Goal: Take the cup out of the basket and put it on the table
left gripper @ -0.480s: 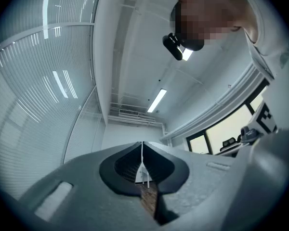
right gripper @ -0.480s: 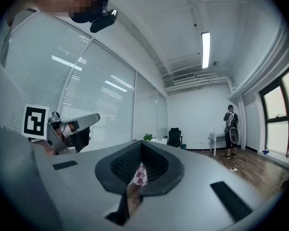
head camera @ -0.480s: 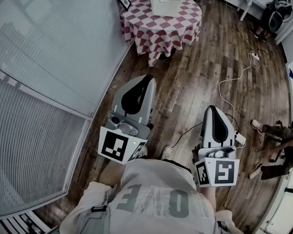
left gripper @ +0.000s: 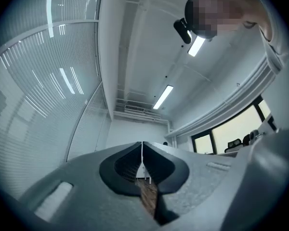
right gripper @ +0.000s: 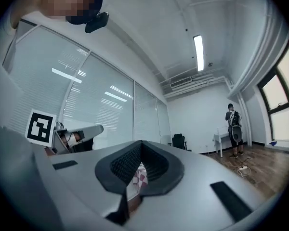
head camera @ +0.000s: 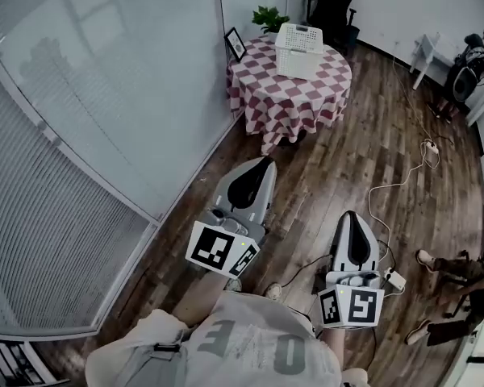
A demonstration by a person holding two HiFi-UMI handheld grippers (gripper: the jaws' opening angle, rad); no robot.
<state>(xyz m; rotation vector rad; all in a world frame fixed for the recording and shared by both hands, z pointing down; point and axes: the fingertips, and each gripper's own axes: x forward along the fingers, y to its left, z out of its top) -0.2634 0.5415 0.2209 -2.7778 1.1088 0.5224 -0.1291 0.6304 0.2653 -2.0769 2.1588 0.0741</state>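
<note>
A white slatted basket [head camera: 298, 39] stands on a round table [head camera: 266, 87] with a red-and-white checked cloth, far ahead in the head view. No cup shows; the basket's inside is hidden. Both grippers hang over the wooden floor, well short of the table. My left gripper [head camera: 264, 162] points towards the table, its jaws pressed together with nothing between them [left gripper: 142, 144]. My right gripper [head camera: 352, 215] is beside it to the right, also shut and empty [right gripper: 140, 143]. A patch of the checked cloth [right gripper: 140, 175] shows through the gap below the right jaws.
A glass wall with blinds [head camera: 105, 135] runs along the left. On the table's far side stand a picture frame [head camera: 235, 44] and a potted plant [head camera: 269, 18]; behind is a black office chair [head camera: 332, 5]. A cable and power strip [head camera: 426, 146] lie on the floor. Two people [head camera: 468, 63] [head camera: 460, 289] are at the right.
The head view has tilted up, so the table and basket sit lower and more fully in frame. Both grippers stay shut and empty, and sit a little more to the right in the frame.
</note>
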